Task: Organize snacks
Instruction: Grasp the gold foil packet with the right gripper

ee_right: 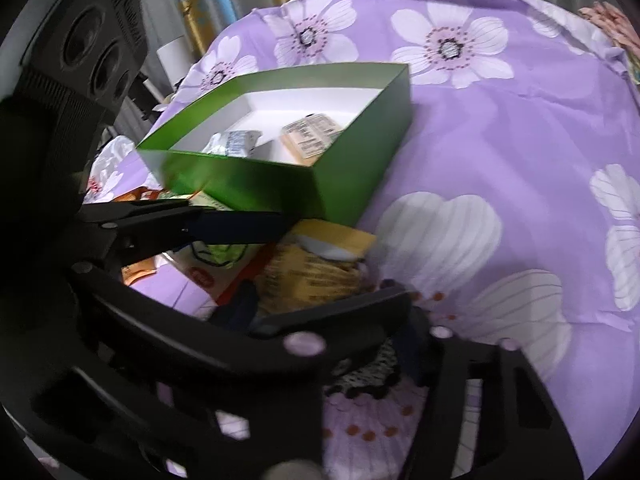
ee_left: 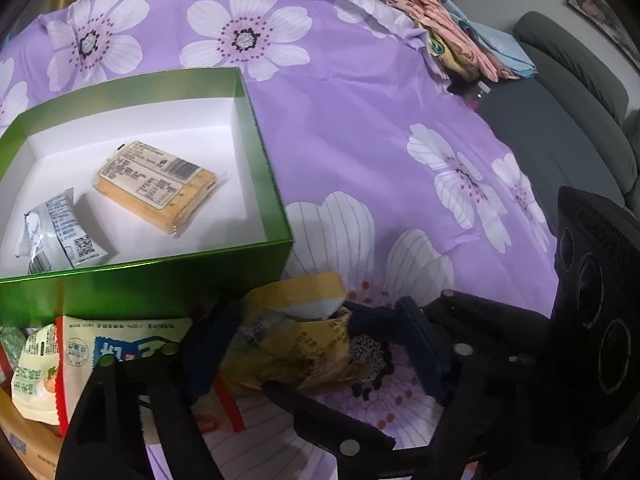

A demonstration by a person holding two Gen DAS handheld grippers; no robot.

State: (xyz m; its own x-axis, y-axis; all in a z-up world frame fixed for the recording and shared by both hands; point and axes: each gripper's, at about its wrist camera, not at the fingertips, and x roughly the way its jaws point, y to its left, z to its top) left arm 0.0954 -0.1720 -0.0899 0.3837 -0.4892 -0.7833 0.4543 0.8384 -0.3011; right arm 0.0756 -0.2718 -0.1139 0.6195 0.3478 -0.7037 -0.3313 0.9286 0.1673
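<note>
A green box (ee_left: 256,128) with a white inside holds a flat pack of crackers (ee_left: 156,184) and a small silver packet (ee_left: 56,232). My left gripper (ee_left: 280,340) is shut on a yellow snack packet (ee_left: 296,344) just in front of the box's near right corner. The box (ee_right: 360,160) and the yellow packet (ee_right: 316,268) also show in the right wrist view, with my left gripper's arm (ee_right: 180,220) reaching in from the left. My right gripper (ee_right: 344,320) is beside the packet; whether its fingers are open or shut is unclear.
Several loose snack packets (ee_left: 80,360) lie in front of the box at the left. A purple flowered cloth (ee_left: 360,120) covers the surface. Folded clothes (ee_left: 460,32) sit at the far right edge, with a grey sofa (ee_left: 580,100) beyond.
</note>
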